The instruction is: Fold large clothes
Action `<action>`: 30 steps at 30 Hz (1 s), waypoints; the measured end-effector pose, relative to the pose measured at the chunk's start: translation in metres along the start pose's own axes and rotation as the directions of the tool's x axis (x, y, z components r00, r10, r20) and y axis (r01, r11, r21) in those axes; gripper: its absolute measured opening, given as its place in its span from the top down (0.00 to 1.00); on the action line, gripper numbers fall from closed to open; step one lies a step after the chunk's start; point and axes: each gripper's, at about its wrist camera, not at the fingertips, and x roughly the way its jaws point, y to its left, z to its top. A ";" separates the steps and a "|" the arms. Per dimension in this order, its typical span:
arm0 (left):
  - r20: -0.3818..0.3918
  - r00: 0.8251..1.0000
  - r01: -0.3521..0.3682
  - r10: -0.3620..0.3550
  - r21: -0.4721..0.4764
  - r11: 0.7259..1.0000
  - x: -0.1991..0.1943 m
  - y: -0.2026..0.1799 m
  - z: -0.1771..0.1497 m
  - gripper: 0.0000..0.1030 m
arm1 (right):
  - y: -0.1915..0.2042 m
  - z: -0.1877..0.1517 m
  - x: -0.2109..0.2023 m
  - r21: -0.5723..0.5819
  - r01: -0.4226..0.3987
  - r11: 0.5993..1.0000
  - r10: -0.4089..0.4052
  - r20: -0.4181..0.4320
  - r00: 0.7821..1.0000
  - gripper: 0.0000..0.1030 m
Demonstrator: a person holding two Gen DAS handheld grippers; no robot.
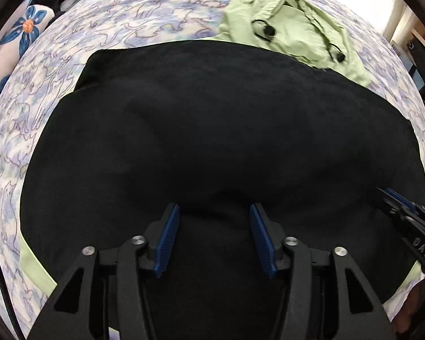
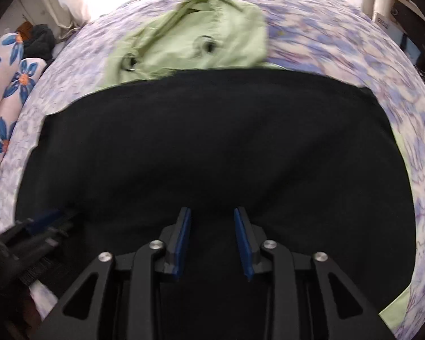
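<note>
A large black garment (image 1: 212, 130) lies spread on the bed, and it fills the right wrist view (image 2: 212, 141) too. It covers most of a light green jacket (image 1: 286, 34), whose hood with black cord stoppers sticks out at the far side (image 2: 195, 45). My left gripper (image 1: 214, 212) is open just above the black cloth near its front edge, with nothing between the blue pads (image 1: 167, 240). My right gripper (image 2: 212, 215) is open over the same cloth. Each gripper shows at the edge of the other's view (image 1: 405, 215) (image 2: 36, 232).
The bed sheet (image 1: 144, 11) is white with a blue-purple pattern. Flowered pillows (image 2: 5, 90) and a dark bundle (image 2: 39, 42) lie at the far left. Shelves and boxes (image 2: 405, 28) stand at the right of the bed.
</note>
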 end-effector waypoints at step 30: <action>-0.073 0.994 -0.084 0.080 -0.050 0.995 -0.014 0.059 -0.074 0.45 | -0.060 -0.111 -0.044 0.107 0.034 0.994 -0.024 -0.093 0.995 0.98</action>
